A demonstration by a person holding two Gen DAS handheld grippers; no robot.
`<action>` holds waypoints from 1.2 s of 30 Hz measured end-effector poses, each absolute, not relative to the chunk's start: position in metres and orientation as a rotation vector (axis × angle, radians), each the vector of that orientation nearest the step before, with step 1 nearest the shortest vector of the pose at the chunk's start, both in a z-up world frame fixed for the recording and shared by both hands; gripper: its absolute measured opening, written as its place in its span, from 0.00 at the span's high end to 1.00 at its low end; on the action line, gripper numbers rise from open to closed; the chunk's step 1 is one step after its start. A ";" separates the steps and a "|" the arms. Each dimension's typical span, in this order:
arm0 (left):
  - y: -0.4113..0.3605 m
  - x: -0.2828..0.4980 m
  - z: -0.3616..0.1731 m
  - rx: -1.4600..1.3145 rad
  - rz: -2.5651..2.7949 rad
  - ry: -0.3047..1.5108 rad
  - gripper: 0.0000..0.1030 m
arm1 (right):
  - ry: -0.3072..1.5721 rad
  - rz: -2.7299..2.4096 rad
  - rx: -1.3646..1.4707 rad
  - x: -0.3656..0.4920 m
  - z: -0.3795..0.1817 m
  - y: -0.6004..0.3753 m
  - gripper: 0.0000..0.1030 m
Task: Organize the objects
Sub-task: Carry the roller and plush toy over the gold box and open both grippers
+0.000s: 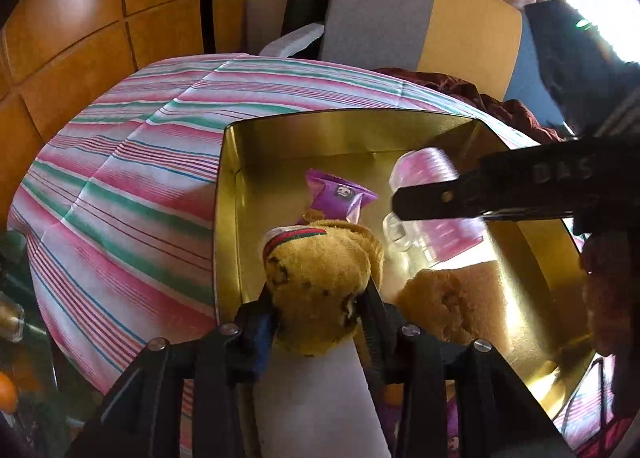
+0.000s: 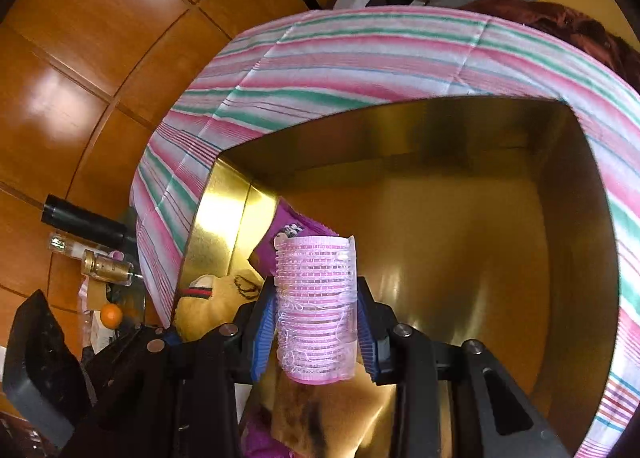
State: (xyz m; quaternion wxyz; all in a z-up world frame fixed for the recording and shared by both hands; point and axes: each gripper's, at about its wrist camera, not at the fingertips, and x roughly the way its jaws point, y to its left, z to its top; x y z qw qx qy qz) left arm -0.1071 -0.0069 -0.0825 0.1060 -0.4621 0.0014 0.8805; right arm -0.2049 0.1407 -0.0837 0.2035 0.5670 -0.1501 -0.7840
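Left wrist view: the left tool (image 1: pixel 320 310) is clamped on a mustard-yellow sock (image 1: pixel 320 282) with a red-and-green cuff band, holding it over the near corner of the gold tin box (image 1: pixel 230 218). Just beyond the sock lies a purple snack packet (image 1: pixel 340 194) on the box floor. To the right, the right tool (image 1: pixel 404 210) reaches in, carrying a pink hair roller (image 1: pixel 424 174). The box sits on a striped cloth (image 1: pixel 120 178).

Right wrist view: the right tool (image 2: pixel 316 322) is clamped on the hair roller (image 2: pixel 316 298), upright between its blue pads, above the box (image 2: pixel 460 218). The sock (image 2: pixel 212 298) and packet (image 2: pixel 280 234) lie to its left.
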 end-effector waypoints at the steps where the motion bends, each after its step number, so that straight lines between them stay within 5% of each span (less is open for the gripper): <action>1: -0.006 -0.108 -0.083 -1.361 2.591 0.004 0.60 | -0.423 -2.184 1.587 -0.205 -0.087 0.141 0.66; 36: -0.018 -0.087 -0.056 -1.273 2.646 -0.078 0.28 | -0.402 -2.358 1.609 -0.197 -0.078 0.172 0.40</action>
